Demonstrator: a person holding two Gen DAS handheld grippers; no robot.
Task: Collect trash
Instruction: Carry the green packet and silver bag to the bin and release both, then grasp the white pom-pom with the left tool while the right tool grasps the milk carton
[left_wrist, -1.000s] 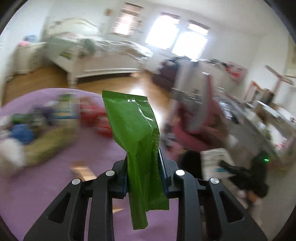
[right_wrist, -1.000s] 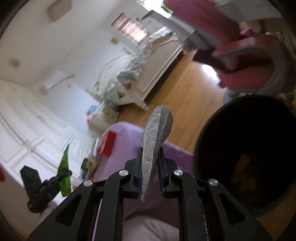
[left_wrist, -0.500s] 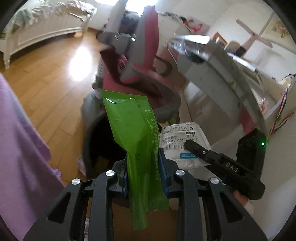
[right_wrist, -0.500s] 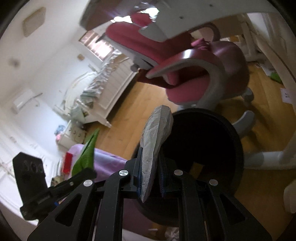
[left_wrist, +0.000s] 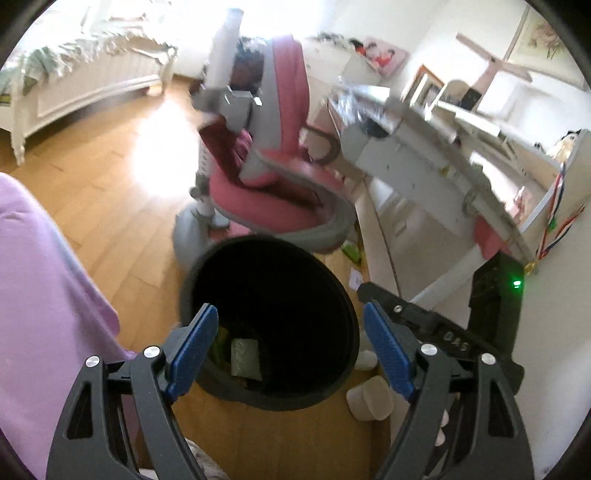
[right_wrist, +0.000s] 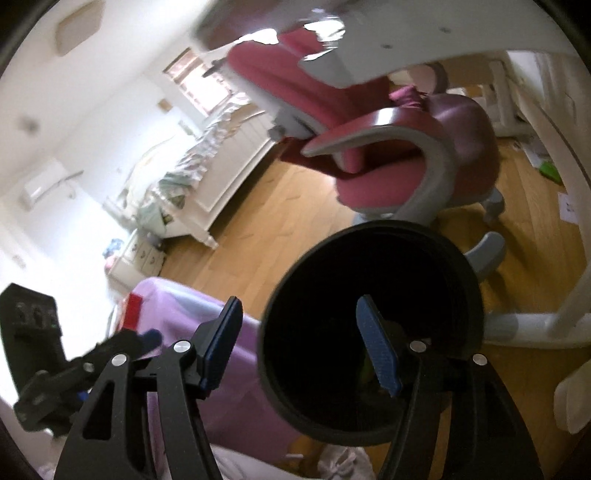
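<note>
Both my left claw (left_wrist: 286, 343) and right claw (right_wrist: 299, 341) gape empty over the bin (left_wrist: 332, 295); wrappers (left_wrist: 244, 356), probably, lie inside at 6 o'clock.

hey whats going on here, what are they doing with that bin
A person is collecting trash with a handheld tool in each hand. Both the left tool and the right tool hang open and empty over the black bin. Some wrappers lie at its bottom, beside the pink chair.
</note>
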